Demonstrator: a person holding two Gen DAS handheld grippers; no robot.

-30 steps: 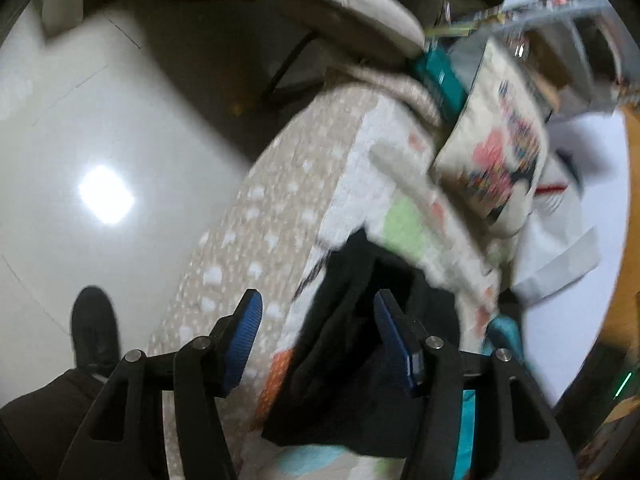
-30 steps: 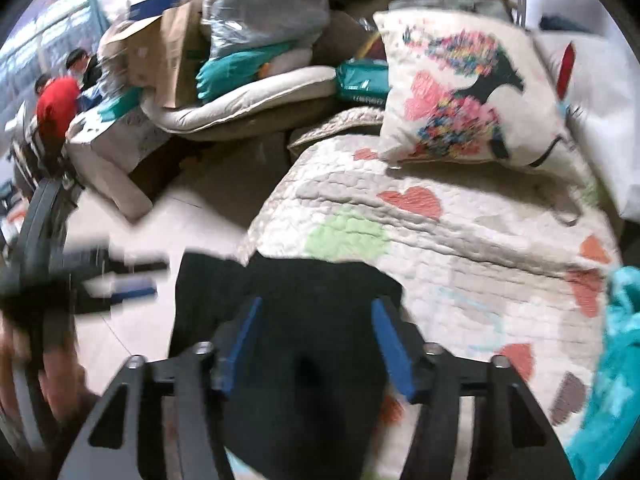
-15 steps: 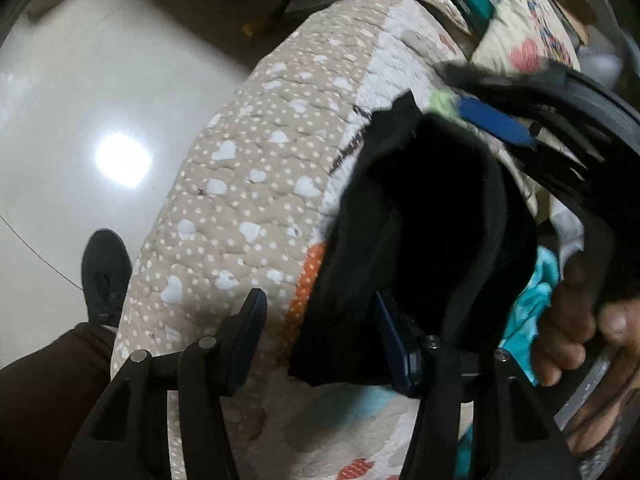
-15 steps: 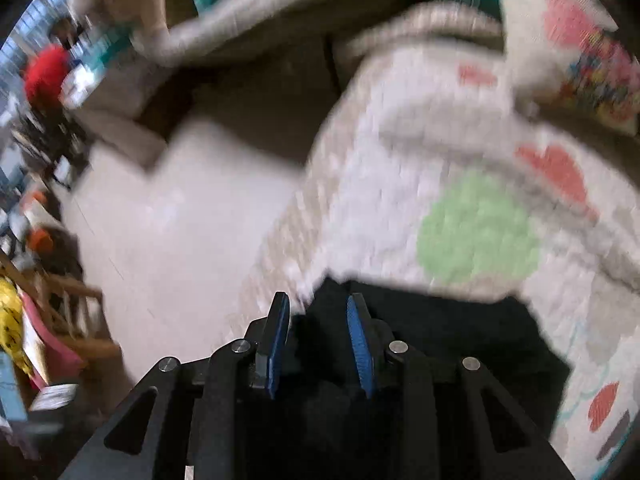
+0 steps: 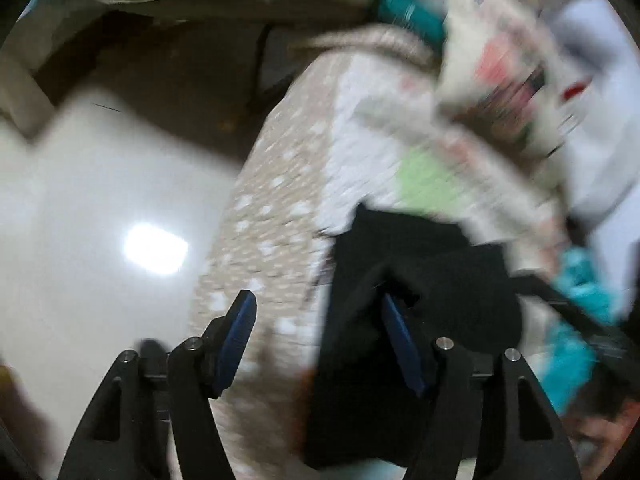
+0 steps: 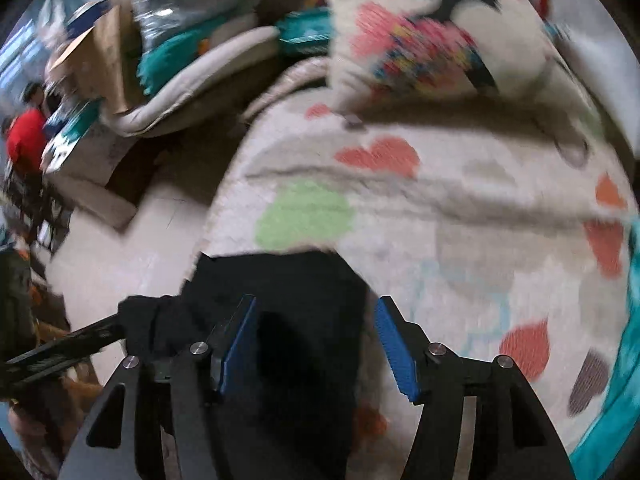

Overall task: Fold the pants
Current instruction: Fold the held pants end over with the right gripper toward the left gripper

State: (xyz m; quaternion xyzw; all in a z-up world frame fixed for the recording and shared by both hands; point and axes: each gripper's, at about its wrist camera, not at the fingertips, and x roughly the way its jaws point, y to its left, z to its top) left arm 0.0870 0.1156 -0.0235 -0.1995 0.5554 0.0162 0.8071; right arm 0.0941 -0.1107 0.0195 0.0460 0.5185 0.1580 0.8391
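The black pants (image 5: 420, 280) lie bunched on the heart-patterned quilt (image 5: 372, 140) near the bed's left edge. They also show in the right wrist view (image 6: 288, 288). My left gripper (image 5: 318, 308) is open; its right finger sits against the pants' folded edge, its left finger over the quilt's side. My right gripper (image 6: 316, 312) is open above the pants, with the dark fabric between and below its fingers. The left gripper's black frame (image 6: 60, 348) shows at the left of the right wrist view, touching the pants. Both views are motion-blurred.
A printed pillow (image 6: 420, 32) lies at the head of the bed. A teal blanket (image 6: 624, 360) lies along the bed's right side. The white tiled floor (image 5: 100, 208) is left of the bed. Boxes and cushions (image 6: 120, 60) are piled beyond.
My right gripper was nearly shut at the pants' edge half a second ago and is now open and pulled back. My left gripper has swung, with the pants now lying flatter on the quilt.
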